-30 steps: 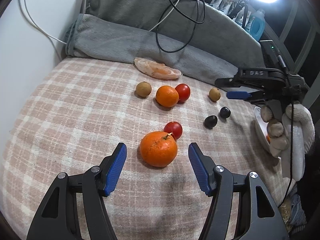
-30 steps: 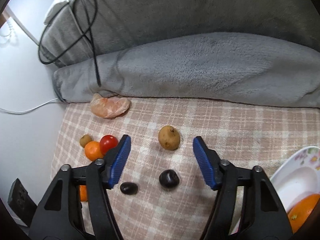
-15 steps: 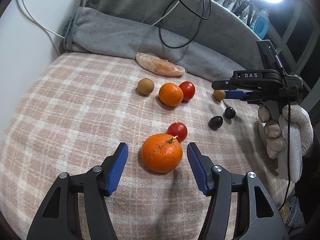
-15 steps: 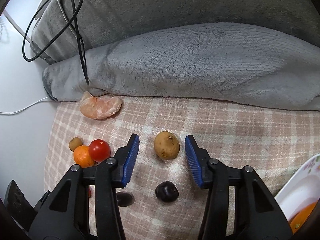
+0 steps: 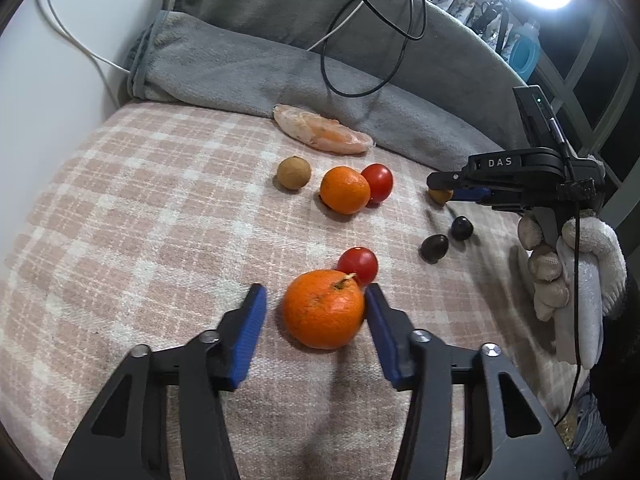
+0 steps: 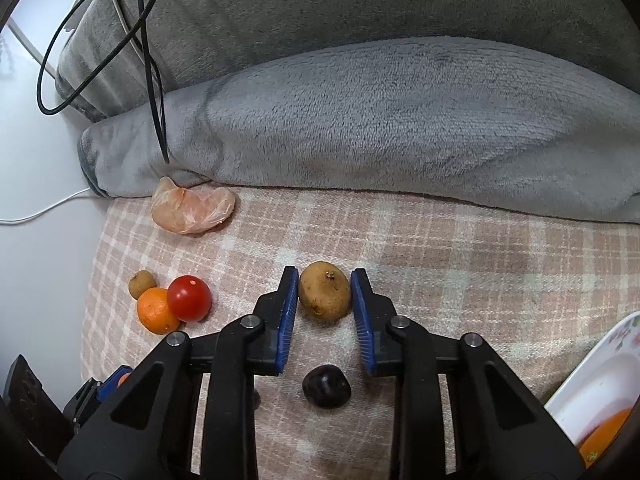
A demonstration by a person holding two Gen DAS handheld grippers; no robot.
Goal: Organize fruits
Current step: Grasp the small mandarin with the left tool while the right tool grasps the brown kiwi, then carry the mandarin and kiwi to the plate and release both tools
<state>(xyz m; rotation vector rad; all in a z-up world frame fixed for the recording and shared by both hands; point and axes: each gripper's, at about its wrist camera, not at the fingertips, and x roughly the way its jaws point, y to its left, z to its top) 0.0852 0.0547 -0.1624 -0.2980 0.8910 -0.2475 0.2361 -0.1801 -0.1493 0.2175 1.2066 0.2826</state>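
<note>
Both grippers have narrowed since a second ago. The right gripper (image 6: 325, 298) has drawn in from a wide straddle until its blue pads (image 6: 289, 312) sit against both sides of the small brown fruit (image 6: 325, 296): it is clenched on that fruit, which rests on the checked bed cover (image 5: 140, 216) near the grey blanket (image 6: 380, 120) along the bed's far edge. The left gripper (image 5: 314, 316) is closing around the large orange (image 5: 324, 308); one pad touches the orange's side, the other pad (image 5: 250, 328) stands clear of it, so nothing is gripped yet.

Just beyond the large orange a red tomato (image 5: 358, 265) touches it. Further toward the far edge lie a smaller orange (image 5: 344, 189), a second tomato (image 5: 378, 182) against it, a brown round fruit (image 5: 294, 173) and a peeled citrus piece (image 5: 320, 132). Two dark fruits (image 5: 448, 236) lie near the right gripper. A white plate (image 6: 596, 372) at the bed's right edge holds an orange fruit (image 6: 604, 436).

In my judgement both hands are at the grasp step, and the plate is the likely destination.
</note>
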